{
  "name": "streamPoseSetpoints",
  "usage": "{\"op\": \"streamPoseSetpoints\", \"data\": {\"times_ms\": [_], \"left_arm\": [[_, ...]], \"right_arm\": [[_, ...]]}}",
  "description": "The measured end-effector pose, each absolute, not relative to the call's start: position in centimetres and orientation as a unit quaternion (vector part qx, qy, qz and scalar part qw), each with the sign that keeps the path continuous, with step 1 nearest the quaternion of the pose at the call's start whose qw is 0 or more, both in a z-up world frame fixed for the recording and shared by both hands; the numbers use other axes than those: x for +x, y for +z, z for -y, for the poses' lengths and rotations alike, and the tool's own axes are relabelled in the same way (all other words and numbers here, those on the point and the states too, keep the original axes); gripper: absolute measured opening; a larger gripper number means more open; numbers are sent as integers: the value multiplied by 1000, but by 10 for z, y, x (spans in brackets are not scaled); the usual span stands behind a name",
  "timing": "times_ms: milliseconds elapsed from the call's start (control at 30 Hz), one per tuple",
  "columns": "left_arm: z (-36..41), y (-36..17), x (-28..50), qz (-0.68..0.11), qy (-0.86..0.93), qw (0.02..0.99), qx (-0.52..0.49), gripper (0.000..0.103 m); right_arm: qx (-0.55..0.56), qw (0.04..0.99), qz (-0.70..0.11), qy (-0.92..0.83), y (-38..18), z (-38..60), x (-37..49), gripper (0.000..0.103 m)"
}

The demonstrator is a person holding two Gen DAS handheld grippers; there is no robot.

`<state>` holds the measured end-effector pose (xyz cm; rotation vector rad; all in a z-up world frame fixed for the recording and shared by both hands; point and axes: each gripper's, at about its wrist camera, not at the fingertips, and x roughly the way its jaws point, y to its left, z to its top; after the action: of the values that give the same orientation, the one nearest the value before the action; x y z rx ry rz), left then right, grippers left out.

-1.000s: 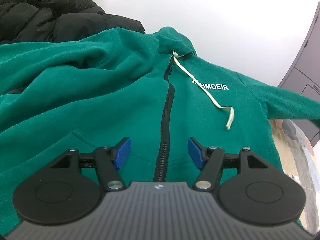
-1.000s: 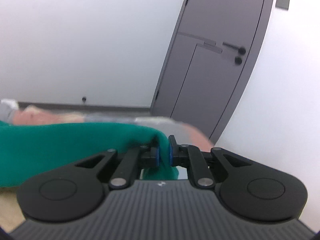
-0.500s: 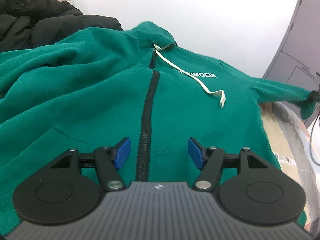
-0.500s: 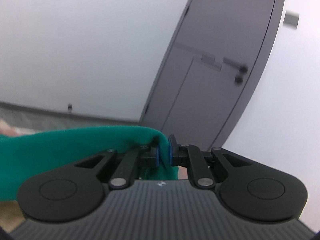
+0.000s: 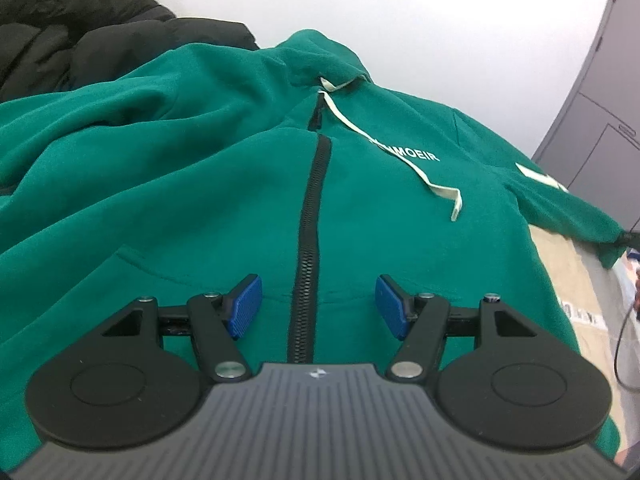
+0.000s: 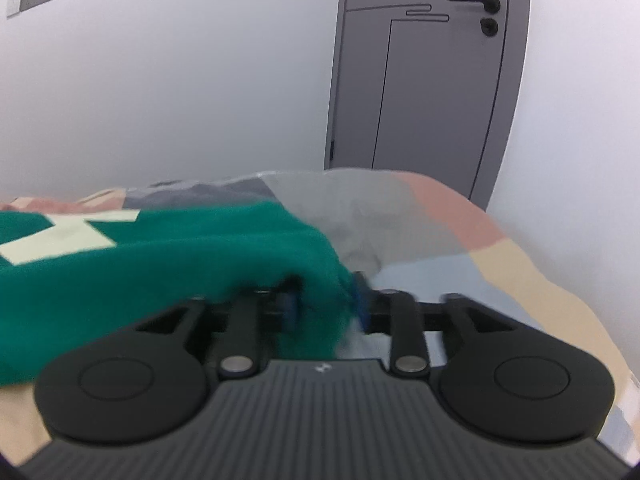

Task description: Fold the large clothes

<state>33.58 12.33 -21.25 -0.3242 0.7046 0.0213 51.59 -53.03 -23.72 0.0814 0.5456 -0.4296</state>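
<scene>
**Green hoodie spread front-up on a bed; sleeve end between the right fingers**

Left wrist view. A green zip hoodie (image 5: pixel 224 184) lies front-up across the bed (image 5: pixel 568 276), filling most of the field. Its black zipper (image 5: pixel 310 248) runs up the middle toward the hood, a pale drawstring (image 5: pixel 404 160) trails across the chest over white lettering, and one sleeve (image 5: pixel 560 200) with a pale patch stretches out to the right edge of the picture. A heap of black clothing (image 5: pixel 80 40) sits behind the hoodie at upper left, a detail this view alone supplies. The left gripper (image 5: pixel 318 306) hangs over the lower hem with its blue fingers (image 5: pixel 244 306) well apart, either side of the zipper line and holding nothing. Whether they touch the cloth cannot be told.

Right wrist view. Only the sleeve (image 6: pixel 168 272) appears here, blurred, lying over the bed's patchwork cover (image 6: pixel 460 240) of grey, pink and tan blocks. A grey door (image 6: pixel 428 80) with a black handle stands in the white wall beyond; the left view shows only its edge. The right gripper (image 6: pixel 324 308) has the sleeve's cuff end between its fingers (image 6: pixel 362 304), which are spreading. A gap shows beside the right-hand finger, so the cloth is no longer pinched.
</scene>
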Motion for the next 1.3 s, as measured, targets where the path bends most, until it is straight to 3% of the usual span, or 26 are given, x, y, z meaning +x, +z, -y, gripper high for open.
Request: {"op": "streamPoseSetpoints", "data": {"times_ms": [33,100,600,900,967,1000,1100,1233,1267,1300], "left_arm": [[-124,-210,334,-343,13,926,-158,68],[-127,-206,327,-340,16,927,-158,68],[-125,-160,263,-293,-8,946,-140,70],[-130,-157,255,-286,-14,948,-138,71],[-132,-157,257,-286,-12,948,-140,71],[-134,-157,258,-285,-8,948,-142,71],[-143,-159,258,-285,0,945,-159,71],[-158,-162,262,-293,8,937,-189,71],[-161,-163,264,-295,11,935,-195,71],[-164,-164,265,-297,15,934,-201,71]], "right_arm": [[48,940,-269,-206,-234,529,506,63],[69,940,-275,-192,-228,526,486,67],[105,942,-318,14,-170,362,363,67],[118,865,-472,122,-211,263,338,68],[107,854,-491,134,-224,252,337,75],[98,847,-502,142,-229,243,334,83],[91,835,-522,147,-241,228,331,83],[42,836,-528,142,-255,218,326,78],[49,833,-531,146,-257,217,325,72],[61,828,-535,155,-255,217,323,51]]}}
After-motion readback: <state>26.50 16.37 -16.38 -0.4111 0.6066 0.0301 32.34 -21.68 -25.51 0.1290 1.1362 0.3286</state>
